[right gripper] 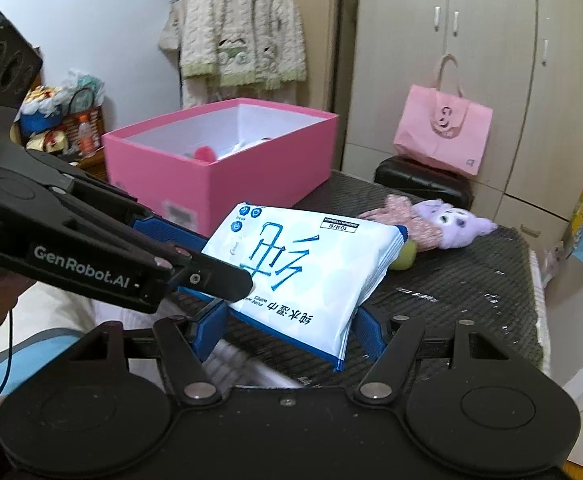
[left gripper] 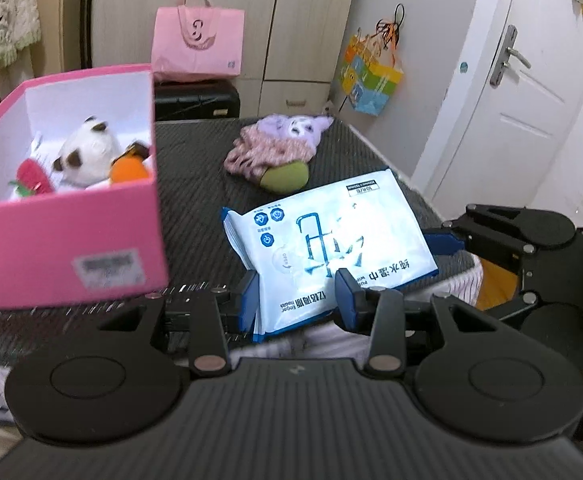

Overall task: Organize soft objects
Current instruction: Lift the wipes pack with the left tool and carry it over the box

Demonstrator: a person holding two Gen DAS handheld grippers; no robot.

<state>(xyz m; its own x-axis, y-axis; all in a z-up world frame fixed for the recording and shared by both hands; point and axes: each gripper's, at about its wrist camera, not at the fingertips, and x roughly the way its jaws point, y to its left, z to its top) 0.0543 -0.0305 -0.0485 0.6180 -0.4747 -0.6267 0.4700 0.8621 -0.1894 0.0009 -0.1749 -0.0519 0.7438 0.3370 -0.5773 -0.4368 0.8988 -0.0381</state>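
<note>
Above the dark surface (left gripper: 195, 184), both tongs clamp the wipes pack (left gripper: 327, 236): left tongs (left gripper: 297, 300) on one end, right tongs (right gripper: 287, 334) across its width. The carrying step seems underway; next it needs lifting over the pink box (left gripper: 63, 236) rim, then both releasing together.

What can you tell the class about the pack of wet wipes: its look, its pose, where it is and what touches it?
The pack of wet wipes is a flat, soft plastic pouch, white and pale blue, with large blue characters and a round resealable flap. It hangs tilted above the dark table, right of the pink box. The left gripper pinches its near edge; the right gripper clamps it across another side, and the film buckles slightly between the pads.
</note>
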